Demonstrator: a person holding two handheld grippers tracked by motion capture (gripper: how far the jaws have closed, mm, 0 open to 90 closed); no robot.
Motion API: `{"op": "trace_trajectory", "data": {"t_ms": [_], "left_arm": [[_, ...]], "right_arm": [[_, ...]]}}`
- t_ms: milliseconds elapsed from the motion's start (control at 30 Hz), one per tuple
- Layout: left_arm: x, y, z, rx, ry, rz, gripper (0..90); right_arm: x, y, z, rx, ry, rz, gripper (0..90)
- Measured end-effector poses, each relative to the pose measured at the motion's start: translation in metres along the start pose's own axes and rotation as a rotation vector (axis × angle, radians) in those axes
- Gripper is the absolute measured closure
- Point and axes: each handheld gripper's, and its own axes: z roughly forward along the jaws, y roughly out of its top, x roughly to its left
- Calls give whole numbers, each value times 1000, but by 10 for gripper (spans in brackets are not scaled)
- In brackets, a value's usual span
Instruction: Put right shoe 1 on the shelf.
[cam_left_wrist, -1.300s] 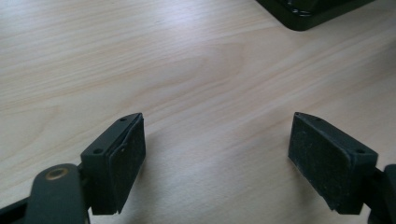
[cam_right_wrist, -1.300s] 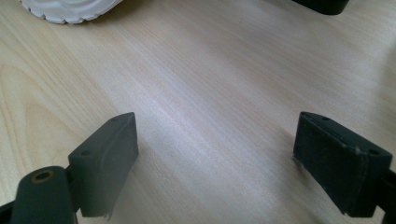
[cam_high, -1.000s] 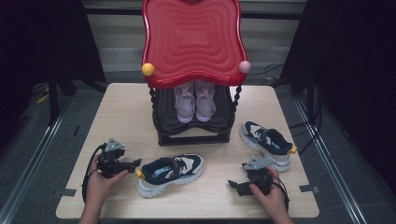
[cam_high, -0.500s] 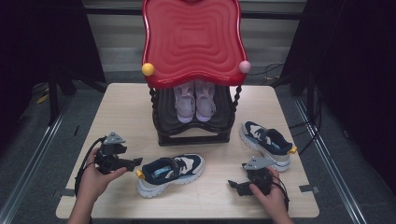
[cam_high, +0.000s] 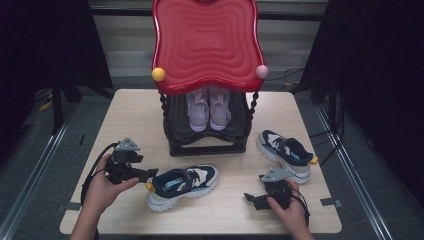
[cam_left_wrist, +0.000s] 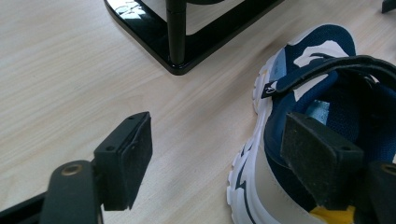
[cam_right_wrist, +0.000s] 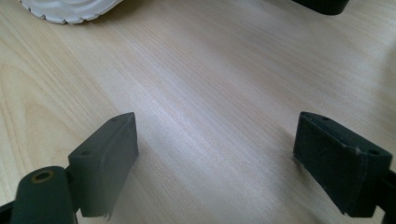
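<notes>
Heel of 1 navy shoe (cam_high: 182, 186) is neared by the left claw (cam_high: 150, 173), raised, closing, still apart; right claw (cam_high: 248, 197) apart, idle.

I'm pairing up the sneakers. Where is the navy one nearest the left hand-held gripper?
In the high view the navy sneaker lies on the table's front left, just before the black rack, its heel at the left hand-held gripper.
</notes>
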Motion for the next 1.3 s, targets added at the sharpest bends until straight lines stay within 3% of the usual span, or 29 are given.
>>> {"op": "trace_trajectory", "data": {"t_ms": [100, 300, 433, 567, 700, 800, 967, 1200, 1300], "left_arm": [[1, 1, -2, -16, -6, -14, 263], [-5, 6, -12, -42, -18, 3, 262], [-11, 5, -8, -44, -55, 17, 285], [-15, 3, 5, 0, -99, 38, 328], [-18, 1, 17, 19, -159, 17, 407], [-22, 3, 24, 43, -172, 31, 472], [-27, 4, 34, 64, -183, 48, 562], [-26, 4, 36, 42, -162, 53, 692], [-29, 5, 37, 30, -153, 86, 722]], "right_arm": [[0, 0, 0, 0, 0, 0, 133], [0, 0, 0, -2, 0, -2, 133], [0, 0, 0, -2, 0, -2, 133], [0, 0, 0, -2, 0, -2, 133], [0, 0, 0, -1, 0, -2, 133], [0, 0, 0, -2, 0, -2, 133], [0, 0, 0, -2, 1, -2, 133], [0, 0, 0, -2, 0, -2, 133], [0, 0, 0, -2, 0, -2, 133]]}}
